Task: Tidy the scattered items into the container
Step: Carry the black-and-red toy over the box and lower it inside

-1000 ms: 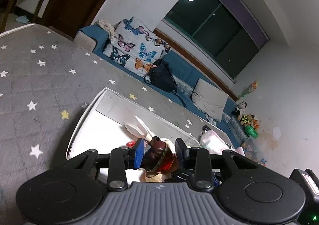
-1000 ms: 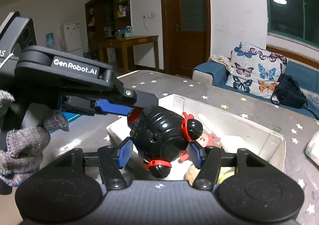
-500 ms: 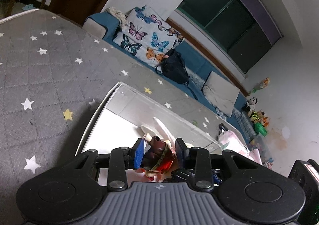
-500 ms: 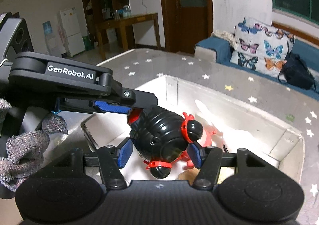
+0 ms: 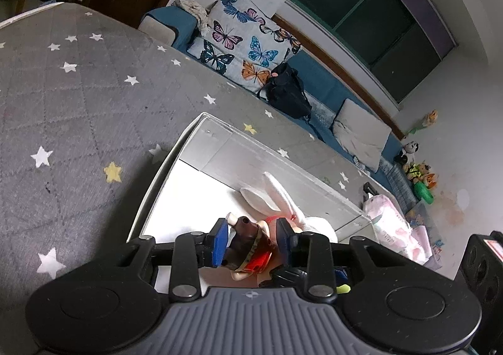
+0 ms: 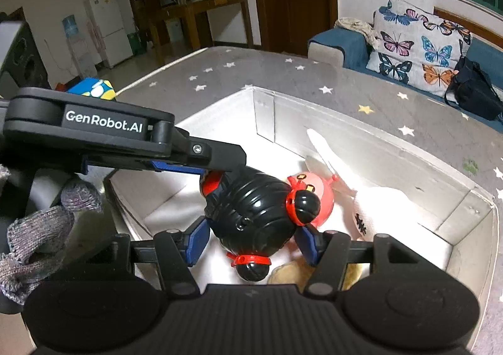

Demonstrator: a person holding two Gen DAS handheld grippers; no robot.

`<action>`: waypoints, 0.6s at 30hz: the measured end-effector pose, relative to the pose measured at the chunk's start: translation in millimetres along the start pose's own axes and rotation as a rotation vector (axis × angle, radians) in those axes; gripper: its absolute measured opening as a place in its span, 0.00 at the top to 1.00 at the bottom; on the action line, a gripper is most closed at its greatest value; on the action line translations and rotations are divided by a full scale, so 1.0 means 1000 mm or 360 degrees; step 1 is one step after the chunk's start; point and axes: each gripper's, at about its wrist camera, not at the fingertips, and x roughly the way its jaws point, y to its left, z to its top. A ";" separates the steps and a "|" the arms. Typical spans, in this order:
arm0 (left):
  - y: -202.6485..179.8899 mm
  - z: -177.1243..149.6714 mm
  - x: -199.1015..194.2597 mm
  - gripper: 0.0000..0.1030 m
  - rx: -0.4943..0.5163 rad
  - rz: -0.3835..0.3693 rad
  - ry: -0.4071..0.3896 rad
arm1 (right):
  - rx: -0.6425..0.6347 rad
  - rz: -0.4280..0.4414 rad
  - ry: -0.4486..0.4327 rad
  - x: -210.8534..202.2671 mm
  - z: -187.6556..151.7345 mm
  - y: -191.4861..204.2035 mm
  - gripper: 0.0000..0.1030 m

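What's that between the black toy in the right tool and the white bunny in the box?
A pink-red round toy sits between the black toy and the white bunny, inside the white box; the right wrist view shows it.

Ahead of me, a blue sofa (image 5: 317,94) with a butterfly cushion (image 5: 242,40) sits under a dark window (image 5: 374,25); white walls.

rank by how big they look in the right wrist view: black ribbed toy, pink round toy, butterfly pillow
1. Black ribbed toy, though it sits closest to the camera, held in the right tongs.
2. Butterfly pillow, far back on the sofa.
3. Pink round toy, half hidden behind the black one.
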 end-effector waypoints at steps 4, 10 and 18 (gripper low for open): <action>-0.002 0.000 0.005 0.67 0.0025 0.0020 0.0009 | 0.0023 -0.0004 0.0037 0.005 -0.001 -0.002 0.42; -0.007 -0.003 0.009 0.68 0.0073 0.0060 0.0011 | 0.0043 -0.0020 0.0092 0.010 0.000 -0.002 0.42; -0.009 -0.004 0.010 0.68 0.0106 0.0094 0.0002 | 0.0013 -0.0051 0.0118 0.011 0.000 0.004 0.41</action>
